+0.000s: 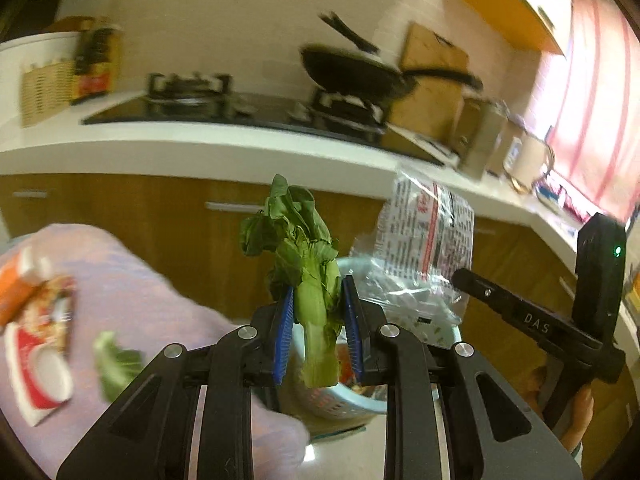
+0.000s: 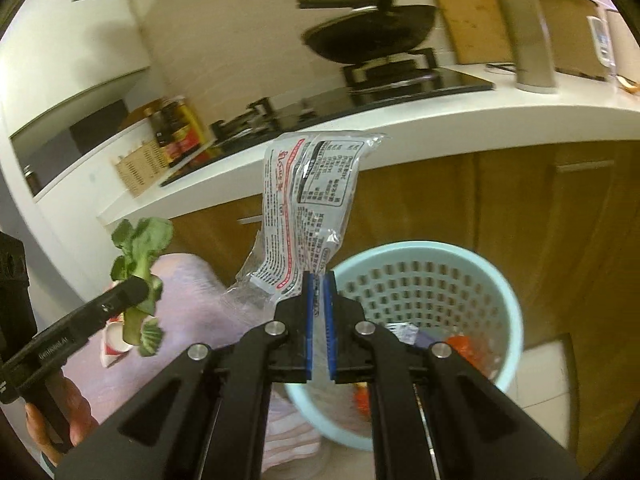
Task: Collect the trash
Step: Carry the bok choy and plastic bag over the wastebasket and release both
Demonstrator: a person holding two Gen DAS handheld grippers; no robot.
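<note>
Left wrist view: the left gripper (image 1: 319,320), black with ribbed blue pads, is closed around the pale, fibrous stalk of a limp green leafy vegetable (image 1: 308,276), whose crumpled leaves stand up above the fingers. Behind and below it sits a pale blue perforated plastic basket (image 1: 344,404), mostly hidden by the gripper. To the right, the right gripper (image 1: 464,278) pinches a crinkled clear plastic wrapper printed in red and black (image 1: 430,232); its fingertips are buried in the film. On a lilac cloth-covered surface (image 1: 132,292) at left lie a blurred red and white carton (image 1: 38,368) and a loose green leaf scrap (image 1: 116,364).

Right wrist view: the right gripper (image 2: 319,312) is nearly shut, its blue pads clamping the wrapper's (image 2: 308,200) lower edge; the glossy film rises upright above it. The round basket (image 2: 420,284), its wall pierced with small holes, holds orange and grey scraps that are hard to make out. At left, the left gripper (image 2: 132,292) grips the vegetable (image 2: 140,276) over the cloth (image 2: 192,304). A black wok (image 2: 368,36) rests on the stove behind.
</note>
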